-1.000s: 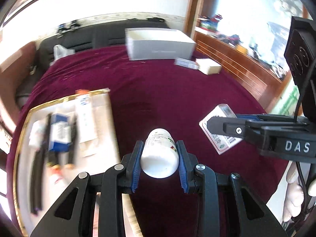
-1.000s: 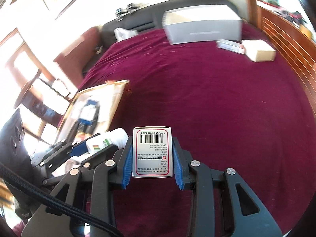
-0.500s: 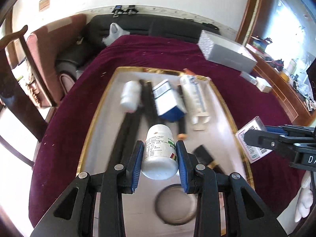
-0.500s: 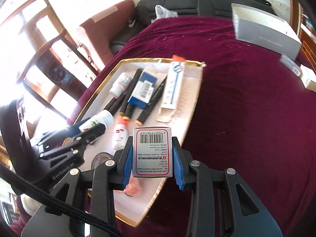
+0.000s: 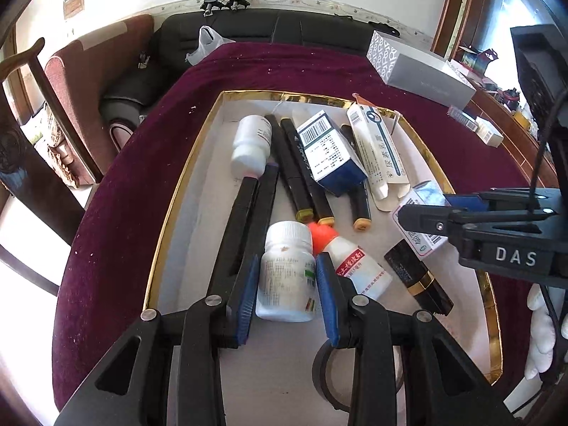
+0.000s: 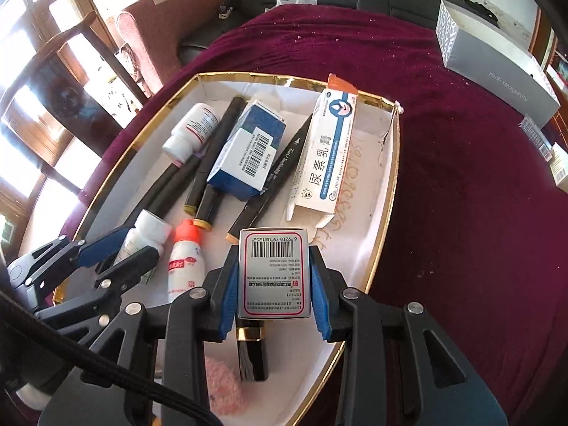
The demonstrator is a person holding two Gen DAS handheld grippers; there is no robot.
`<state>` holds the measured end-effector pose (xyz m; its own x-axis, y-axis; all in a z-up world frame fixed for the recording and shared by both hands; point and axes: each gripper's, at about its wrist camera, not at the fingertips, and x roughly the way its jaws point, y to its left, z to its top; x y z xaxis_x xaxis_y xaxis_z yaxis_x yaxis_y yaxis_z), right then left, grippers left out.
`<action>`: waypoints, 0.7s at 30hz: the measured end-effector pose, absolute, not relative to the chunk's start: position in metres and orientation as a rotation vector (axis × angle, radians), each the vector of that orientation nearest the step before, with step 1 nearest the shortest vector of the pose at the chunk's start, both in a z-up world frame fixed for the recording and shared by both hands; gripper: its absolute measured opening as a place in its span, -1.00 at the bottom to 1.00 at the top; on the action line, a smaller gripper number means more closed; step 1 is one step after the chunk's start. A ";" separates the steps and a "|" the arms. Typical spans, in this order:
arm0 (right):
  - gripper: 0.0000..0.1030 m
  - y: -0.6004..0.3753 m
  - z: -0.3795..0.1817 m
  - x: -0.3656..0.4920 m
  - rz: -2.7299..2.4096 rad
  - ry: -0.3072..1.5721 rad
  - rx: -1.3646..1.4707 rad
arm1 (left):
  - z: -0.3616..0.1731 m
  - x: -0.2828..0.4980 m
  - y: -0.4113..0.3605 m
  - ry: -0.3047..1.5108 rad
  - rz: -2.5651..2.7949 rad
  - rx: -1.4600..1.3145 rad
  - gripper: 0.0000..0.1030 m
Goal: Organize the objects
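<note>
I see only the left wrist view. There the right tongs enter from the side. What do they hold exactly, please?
Observer: A small white box with a red border. Its barcode face is towards the camera, and the right tongs press it from both sides.
Operator: Is anything in the tray hidden from me?
Observer: Yes, a pink fluffy thing lies at its near end.
Operator: Does the grey box on the cloth carry writing?
Observer: Its long side reads "red-dragonfly".

Probably a home: sofa (image 5: 248,28), wooden chair (image 5: 32,81).
</note>
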<state>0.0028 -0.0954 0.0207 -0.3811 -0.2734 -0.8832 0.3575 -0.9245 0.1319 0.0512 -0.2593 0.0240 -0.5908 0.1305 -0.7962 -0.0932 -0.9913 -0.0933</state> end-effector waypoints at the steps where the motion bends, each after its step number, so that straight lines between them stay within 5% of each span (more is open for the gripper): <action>1: -0.36 -0.095 0.019 0.001 -2.333 0.114 1.476 | 0.024 0.052 -0.258 -0.054 2.699 -1.352 -0.44; 11: -0.35 -0.096 0.003 -0.010 -2.351 0.111 1.494 | 0.027 0.062 -0.258 -0.100 2.737 -1.321 -0.40; 21: 0.29 -0.084 0.045 0.023 -2.508 0.057 1.191 | 0.080 0.104 -0.258 -0.108 3.074 -0.924 0.53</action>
<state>0.0234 -0.0835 0.0449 -0.5787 -0.3048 -0.7565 0.3386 -0.9336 0.1171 0.1035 -0.2577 0.0801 -0.8323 -0.0479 -0.5523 0.0864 -0.9953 -0.0439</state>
